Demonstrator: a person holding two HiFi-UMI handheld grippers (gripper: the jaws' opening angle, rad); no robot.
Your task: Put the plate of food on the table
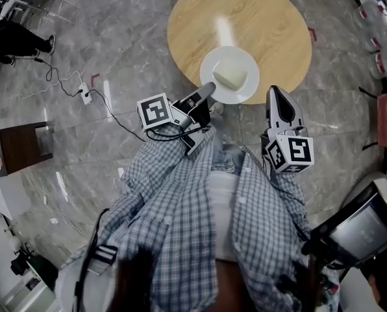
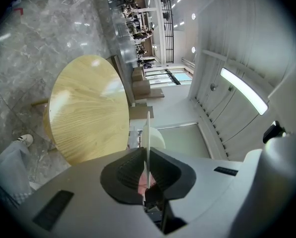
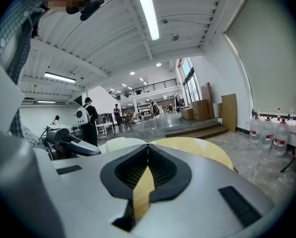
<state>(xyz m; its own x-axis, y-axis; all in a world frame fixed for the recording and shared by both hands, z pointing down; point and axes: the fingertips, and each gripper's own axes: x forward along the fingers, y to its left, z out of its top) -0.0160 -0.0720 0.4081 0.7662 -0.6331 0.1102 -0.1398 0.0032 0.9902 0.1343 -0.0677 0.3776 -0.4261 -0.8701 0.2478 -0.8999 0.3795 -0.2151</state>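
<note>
A white plate (image 1: 213, 67) carrying a pale lump of food (image 1: 230, 77) hangs over the near edge of the round wooden table (image 1: 245, 18); I cannot tell whether it rests on the top. My left gripper (image 1: 206, 91) is shut on the plate's near-left rim. In the left gripper view the plate (image 2: 147, 138) stands edge-on between the pads, with the table (image 2: 88, 108) beyond it. My right gripper (image 1: 278, 97) is shut and empty, just right of the plate and off the table's edge. In the right gripper view the jaws meet, with the plate (image 3: 122, 143) and table (image 3: 202, 152) ahead.
Marble floor surrounds the table. A power strip with cables (image 1: 84, 95) lies on the floor at left, near a dark low cabinet (image 1: 21, 147). Water bottles (image 1: 382, 25) stand at the right. A person with a backpack (image 3: 86, 117) stands far off. My checked shirt fills the lower view.
</note>
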